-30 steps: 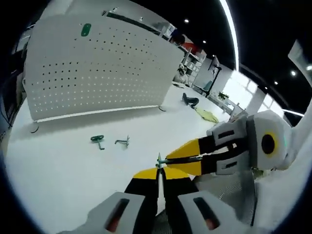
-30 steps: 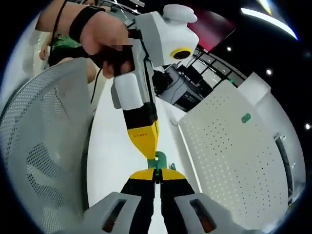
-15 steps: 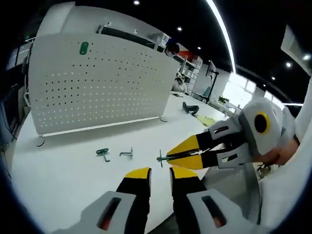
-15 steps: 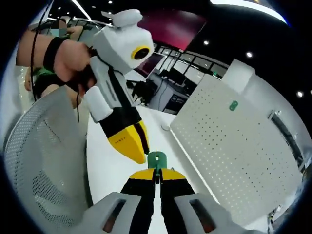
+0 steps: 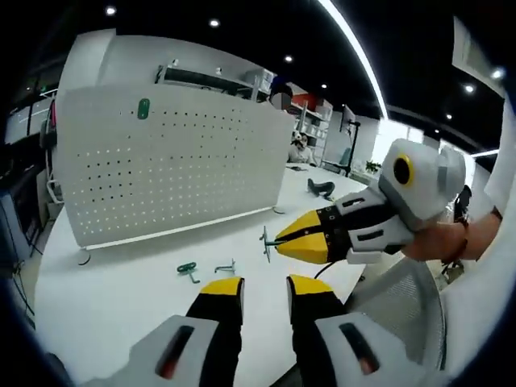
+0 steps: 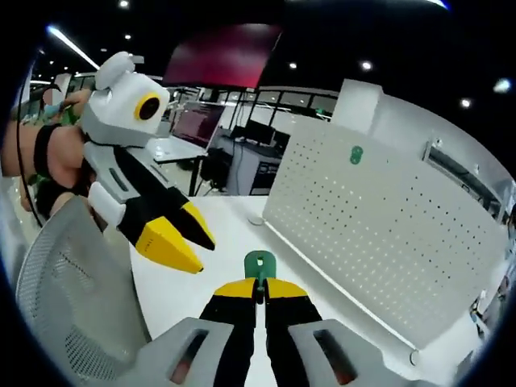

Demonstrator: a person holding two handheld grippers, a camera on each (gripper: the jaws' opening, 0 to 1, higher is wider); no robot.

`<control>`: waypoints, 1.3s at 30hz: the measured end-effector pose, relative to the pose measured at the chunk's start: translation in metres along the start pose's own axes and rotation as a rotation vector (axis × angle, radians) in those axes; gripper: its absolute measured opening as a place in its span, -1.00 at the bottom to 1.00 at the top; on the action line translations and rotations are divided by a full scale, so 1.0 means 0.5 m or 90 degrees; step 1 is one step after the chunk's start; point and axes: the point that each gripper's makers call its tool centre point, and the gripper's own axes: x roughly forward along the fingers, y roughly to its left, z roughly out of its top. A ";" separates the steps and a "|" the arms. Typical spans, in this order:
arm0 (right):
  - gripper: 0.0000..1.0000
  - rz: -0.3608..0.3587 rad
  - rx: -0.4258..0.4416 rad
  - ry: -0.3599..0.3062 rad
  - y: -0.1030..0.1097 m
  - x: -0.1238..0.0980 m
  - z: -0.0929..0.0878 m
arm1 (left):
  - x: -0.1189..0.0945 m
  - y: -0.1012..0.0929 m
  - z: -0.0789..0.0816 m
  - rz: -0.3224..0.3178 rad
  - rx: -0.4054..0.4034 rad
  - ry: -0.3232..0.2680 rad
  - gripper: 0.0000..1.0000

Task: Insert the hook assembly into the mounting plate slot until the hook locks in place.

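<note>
The right gripper (image 6: 260, 287) holds the green hook (image 6: 260, 263) tight in the air, the left gripper (image 5: 264, 284) is open and empty, so next the hook must go to a slot in the pegboard (image 6: 387, 218).

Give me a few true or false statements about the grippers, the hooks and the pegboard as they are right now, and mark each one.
1. The right gripper is shut on a green hook assembly. True.
2. The left gripper is clamped on a hook. False: its jaws stand apart with nothing between them.
3. Two loose hooks lie on the white table in front of the pegboard. True.
4. The pegboard lies flat on the table. False: it stands upright on small feet.
5. A green piece sits near the pegboard's upper edge. True.
</note>
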 end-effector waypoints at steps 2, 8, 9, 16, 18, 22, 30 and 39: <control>-0.98 -0.009 0.017 -0.002 -0.006 0.004 0.003 | -0.005 0.002 0.003 -0.001 0.018 -0.003 -0.53; -0.98 -0.045 0.049 -0.012 -0.033 0.017 0.020 | -0.019 0.011 0.018 0.001 0.024 -0.033 -0.44; -0.98 -0.046 0.053 -0.013 -0.036 0.021 0.023 | -0.021 0.013 0.018 0.002 0.023 -0.034 -0.42; -0.98 -0.084 0.078 -0.029 -0.073 0.037 0.055 | -0.036 0.036 0.021 0.017 0.026 -0.060 -0.34; -0.98 -0.090 0.087 -0.033 -0.085 0.044 0.064 | -0.037 0.041 0.024 0.020 0.029 -0.064 -0.32; -0.98 -0.111 0.096 -0.043 -0.108 0.054 0.084 | -0.045 0.044 0.028 0.020 0.039 -0.080 -0.27; -0.98 -0.146 0.118 -0.060 -0.146 0.061 0.106 | -0.062 0.049 0.048 0.022 0.059 -0.117 -0.15; -0.98 -0.194 0.176 -0.082 -0.186 0.068 0.123 | -0.073 0.057 0.047 0.017 0.071 -0.124 -0.09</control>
